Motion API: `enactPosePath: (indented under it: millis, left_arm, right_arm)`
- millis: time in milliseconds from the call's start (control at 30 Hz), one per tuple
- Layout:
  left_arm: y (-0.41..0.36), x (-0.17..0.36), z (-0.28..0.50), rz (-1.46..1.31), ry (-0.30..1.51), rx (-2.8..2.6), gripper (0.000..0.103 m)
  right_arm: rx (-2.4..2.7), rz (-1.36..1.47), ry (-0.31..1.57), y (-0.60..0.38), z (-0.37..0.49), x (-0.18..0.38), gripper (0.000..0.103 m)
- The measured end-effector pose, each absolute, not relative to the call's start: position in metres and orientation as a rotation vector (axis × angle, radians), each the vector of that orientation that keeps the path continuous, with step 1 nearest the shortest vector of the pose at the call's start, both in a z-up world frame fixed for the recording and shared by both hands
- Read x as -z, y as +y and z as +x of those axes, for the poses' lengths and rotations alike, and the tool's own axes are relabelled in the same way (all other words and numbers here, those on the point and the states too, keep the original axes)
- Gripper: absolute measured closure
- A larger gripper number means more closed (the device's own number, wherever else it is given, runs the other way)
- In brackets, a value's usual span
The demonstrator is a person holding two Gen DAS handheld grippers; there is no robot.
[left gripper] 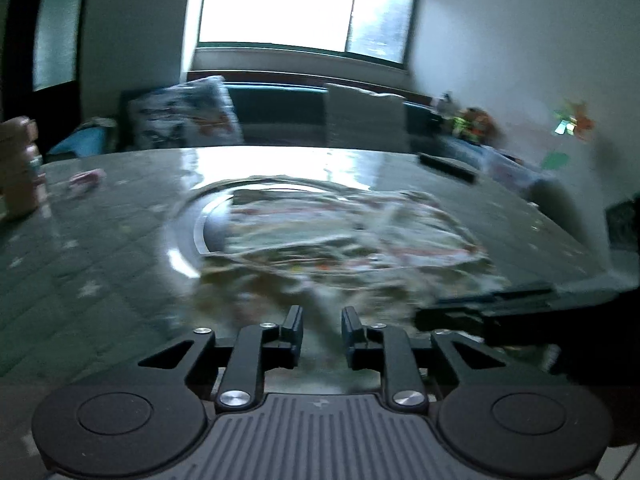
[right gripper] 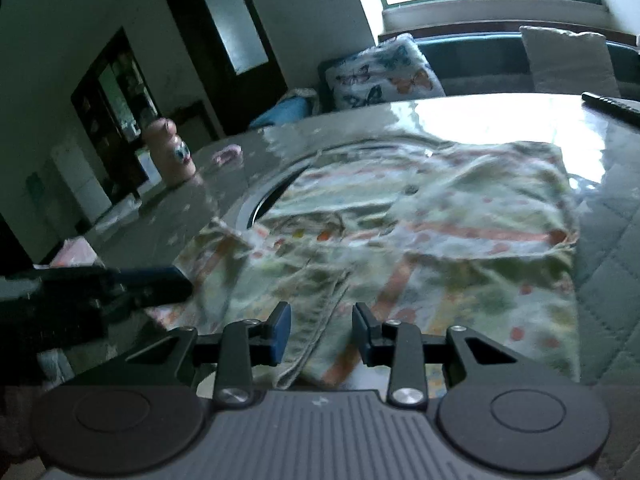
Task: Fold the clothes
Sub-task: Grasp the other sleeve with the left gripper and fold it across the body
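A pale green garment with orange and pink print (right gripper: 420,240) lies rumpled and partly folded on the glass-topped table (right gripper: 480,116). It also shows, blurred, in the left wrist view (left gripper: 340,240). My left gripper (left gripper: 322,332) is open, just above the garment's near edge. My right gripper (right gripper: 320,332) is open over a folded seam of the garment at its near edge. Each gripper appears in the other's view as a dark bar: the right one (left gripper: 484,312), the left one (right gripper: 120,284).
A round metal ring (left gripper: 200,232) is set in the table under the cloth. A pink bottle (right gripper: 170,152), a small pink item (right gripper: 227,156) and a black remote (right gripper: 612,108) lie on the table. A sofa with a butterfly cushion (right gripper: 380,72) stands behind.
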State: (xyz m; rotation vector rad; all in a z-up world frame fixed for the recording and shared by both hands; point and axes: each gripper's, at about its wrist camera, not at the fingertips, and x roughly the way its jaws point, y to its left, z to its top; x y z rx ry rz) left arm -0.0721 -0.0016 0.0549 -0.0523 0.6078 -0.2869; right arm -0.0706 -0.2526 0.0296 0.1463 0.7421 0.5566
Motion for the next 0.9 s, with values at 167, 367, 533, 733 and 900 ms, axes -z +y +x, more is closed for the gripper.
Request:
enactPosePath:
  millis: [167,367,533,733,900]
  left_arm:
    - [0.019,-0.048,-0.069,-0.069,0.618,0.222,0.076]
    - [0.026,-0.044,-0.067,-0.083,0.616,0.187,0.07]
    - [0.03,-0.044,-0.067,-0.086,0.613,0.169,0.064]
    - [0.033,-0.043,-0.067,-0.093,0.618,0.154,0.058]
    - [0.032,-0.042,-0.065,-0.085,0.622,0.15,0.055]
  right_arm:
    - [-0.549,0.136,0.76,-0.249,-0.078,-0.028,0.078]
    - [-0.548,0.104,0.771,-0.238,-0.081,-0.028,0.084]
    - [-0.524,0.118,0.777,-0.237,-0.081,-0.028,0.086]
    - [-0.519,0.119,0.755,-0.234,-0.083,-0.032,0.095]
    - [-0.519,0.122,0.684,-0.239,-0.082,-0.053,0.096]
